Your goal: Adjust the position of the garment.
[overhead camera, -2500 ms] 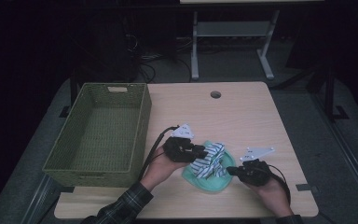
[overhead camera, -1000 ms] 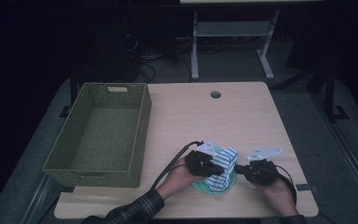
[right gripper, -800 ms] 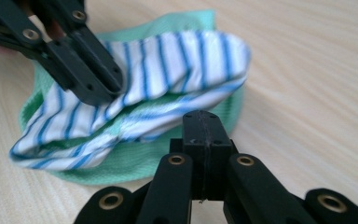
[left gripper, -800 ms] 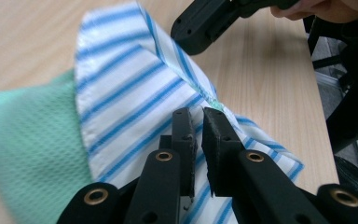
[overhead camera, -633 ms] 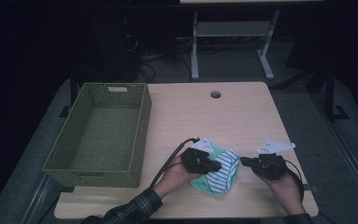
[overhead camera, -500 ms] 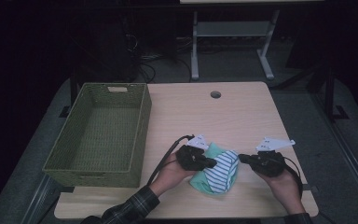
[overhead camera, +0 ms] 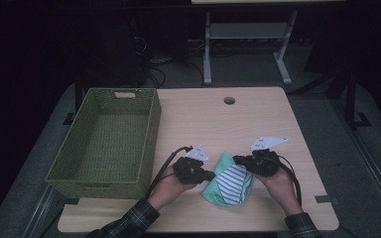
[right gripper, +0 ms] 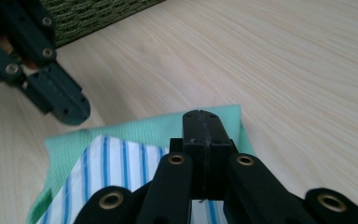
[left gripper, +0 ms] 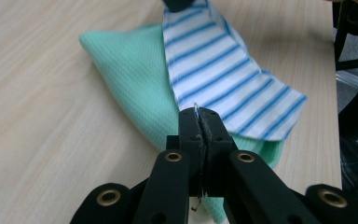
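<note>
Jaws of both grippers clenched on the striped cloth (left gripper: 228,79) edges, left gripper (left gripper: 199,113) and right gripper (right gripper: 204,116).
Light, limp; grip hems, green cloth (overhead camera: 217,191) may drag along.

A green woven basket (overhead camera: 151,130) stands empty to the left of the left claw (overhead camera: 211,176), close by but not touching it, its long side running away from the person. The pale wooden table (overhead camera: 218,124) stretches bare beyond both claws. A small round hole (overhead camera: 229,100) sits near its far edge, well beyond the right claw (overhead camera: 237,159). A dark strip (overhead camera: 324,199) lies at the table's near edge, to the right of that claw. Farther off, past the table, grey metal stand legs (overhead camera: 207,49) and loose cables (overhead camera: 154,62) rest on the dim floor (overhead camera: 327,129).
</note>
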The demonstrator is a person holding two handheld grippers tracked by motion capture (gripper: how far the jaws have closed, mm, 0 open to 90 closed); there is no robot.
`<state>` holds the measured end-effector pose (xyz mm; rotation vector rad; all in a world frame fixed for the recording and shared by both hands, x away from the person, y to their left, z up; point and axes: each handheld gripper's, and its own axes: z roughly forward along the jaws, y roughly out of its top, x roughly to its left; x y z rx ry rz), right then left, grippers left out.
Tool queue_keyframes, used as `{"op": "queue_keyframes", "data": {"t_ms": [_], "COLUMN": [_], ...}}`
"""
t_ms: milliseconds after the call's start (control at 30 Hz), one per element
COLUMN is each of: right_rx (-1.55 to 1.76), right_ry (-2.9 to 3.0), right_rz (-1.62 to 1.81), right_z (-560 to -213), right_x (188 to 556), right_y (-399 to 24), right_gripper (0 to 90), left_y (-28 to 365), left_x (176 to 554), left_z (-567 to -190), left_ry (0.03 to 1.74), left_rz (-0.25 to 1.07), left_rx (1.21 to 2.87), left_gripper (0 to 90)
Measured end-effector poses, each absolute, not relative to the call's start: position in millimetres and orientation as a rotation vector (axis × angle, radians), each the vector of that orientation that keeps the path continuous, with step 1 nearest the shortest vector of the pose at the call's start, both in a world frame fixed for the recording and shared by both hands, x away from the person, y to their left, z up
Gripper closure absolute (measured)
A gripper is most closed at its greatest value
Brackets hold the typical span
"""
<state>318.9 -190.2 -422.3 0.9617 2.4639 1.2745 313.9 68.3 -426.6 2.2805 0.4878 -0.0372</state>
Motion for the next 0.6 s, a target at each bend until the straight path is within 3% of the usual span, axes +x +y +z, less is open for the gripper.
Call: {"op": "queue_keyframes", "data": {"t_ms": [600], "right_rx": [0.997], "right_ry": [2.541], "right_rz": [1.169], "right_z": [-451.8], "right_x": [346.0], "right_y": [-159.5], "right_gripper": [89.8], "left_y": [62.9], "left_x": [316.1], "left_z": [-441.9], "left_ry": [0.484], "left_rz": [-0.058], "left_rx": [2.316], "left_gripper": [89.5]}}
